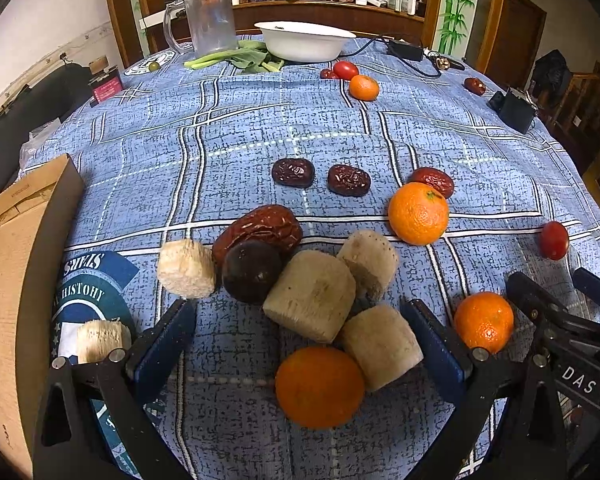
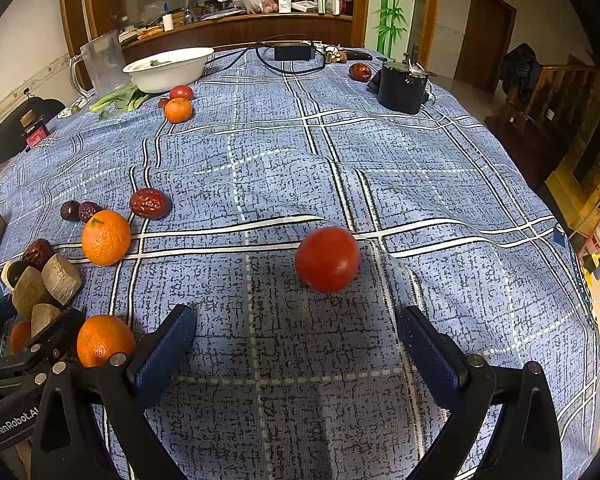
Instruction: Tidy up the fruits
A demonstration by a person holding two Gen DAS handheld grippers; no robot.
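Observation:
My left gripper (image 1: 298, 336) is open and empty above a pile of beige stem chunks (image 1: 312, 294), an orange (image 1: 319, 386), a dark round fruit (image 1: 251, 271) and a big red date (image 1: 260, 228). More oranges (image 1: 418, 213) (image 1: 484, 321) and dates (image 1: 293, 172) (image 1: 348, 179) lie around. My right gripper (image 2: 296, 344) is open and empty, a little short of a red tomato (image 2: 327, 259). The right gripper also shows at the right edge of the left wrist view (image 1: 560, 304).
A white bowl (image 1: 304, 40), a clear jug (image 1: 210, 20) and greens (image 1: 236, 58) stand at the far side. A cardboard box (image 1: 16, 280) is at the left. A black container (image 2: 402, 86), a power adapter (image 2: 294, 51) and a cable lie far right. The table edge falls away at the right.

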